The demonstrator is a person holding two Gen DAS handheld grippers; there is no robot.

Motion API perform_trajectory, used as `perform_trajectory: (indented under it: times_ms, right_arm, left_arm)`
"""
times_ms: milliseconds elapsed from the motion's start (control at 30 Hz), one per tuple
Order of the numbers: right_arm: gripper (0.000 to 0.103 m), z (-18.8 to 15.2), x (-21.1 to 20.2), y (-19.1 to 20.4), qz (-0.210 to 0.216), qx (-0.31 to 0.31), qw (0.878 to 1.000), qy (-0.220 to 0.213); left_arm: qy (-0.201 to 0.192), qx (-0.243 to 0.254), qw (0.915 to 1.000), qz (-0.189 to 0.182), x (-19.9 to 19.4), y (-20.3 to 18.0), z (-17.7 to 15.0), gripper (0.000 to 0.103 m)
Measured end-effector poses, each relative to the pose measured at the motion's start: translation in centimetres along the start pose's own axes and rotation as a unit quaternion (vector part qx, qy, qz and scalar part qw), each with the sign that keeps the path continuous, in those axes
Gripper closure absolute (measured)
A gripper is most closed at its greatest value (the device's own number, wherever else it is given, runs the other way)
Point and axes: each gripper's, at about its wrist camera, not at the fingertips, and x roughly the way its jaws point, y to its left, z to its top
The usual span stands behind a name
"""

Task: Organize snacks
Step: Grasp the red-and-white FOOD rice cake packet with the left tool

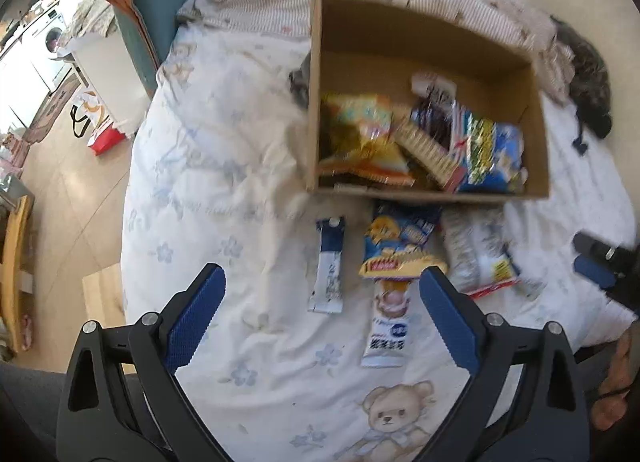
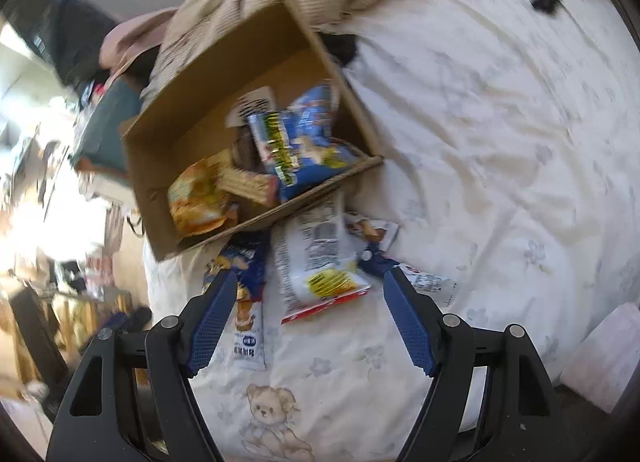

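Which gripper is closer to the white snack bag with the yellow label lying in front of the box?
Right. The right gripper hovers open almost directly over the white bag. The left gripper hangs off to the bag's side, over the narrow stick packet.

Daylight floods both fisheye views, brightest at the left, where the room beyond the bed (image 2: 480, 110) burns out to white glare in the right wrist view. Motion blur smears the cardboard box (image 1: 320, 102) and its packets, worse on the right wrist. Straight lines bow toward dark, vignetted corners.
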Motion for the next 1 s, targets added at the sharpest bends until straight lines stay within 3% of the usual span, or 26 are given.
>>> perform_trajectory:
  times_ms: [233, 333, 400, 433, 533, 700, 1000]
  right_arm:
    - [0.025, 0.7, 1.7, -2.8, 0.014, 0.07, 0.997, 0.026]
    - [0.025, 0.7, 1.9, -2.5, 0.007, 0.062, 0.998, 0.027]
    - [0.025, 0.6, 1.8, -2.4, 0.002, 0.056, 0.998, 0.027]
    - [0.025, 0.6, 1.8, -2.5, -0.001, 0.053, 0.998, 0.027]
    - [0.025, 0.4, 1.6, -2.8, -0.008, 0.05, 0.998, 0.031]
    - [0.025, 0.5, 1.2, -3.3, -0.01, 0.057, 0.998, 0.027]
    - [0.025, 0.4, 0.5, -1.7, -0.008, 0.034, 0.999, 0.02]
  left_arm:
    - [0.08, 0.042, 0.9957, -0.019, 5.1, -3.1, -1.8, 0.008]
    - [0.092, 0.088, 0.9916, -0.022, 6.7, -5.4, -2.3, 0.022]
    - [0.091, 0.128, 0.9875, -0.014, 7.5, -7.0, -2.7, 0.037]
    - [0.095, 0.145, 0.9849, -0.01, 8.1, -7.7, -2.9, 0.038]
    - [0.118, 0.153, 0.9811, -0.005, 9.6, -8.4, -3.5, 0.047]
    - [0.134, 0.174, 0.9756, 0.013, 10.1, -8.9, -4.2, 0.075]
    - [0.155, 0.145, 0.9767, -0.034, 6.6, -8.2, -5.8, 0.075]
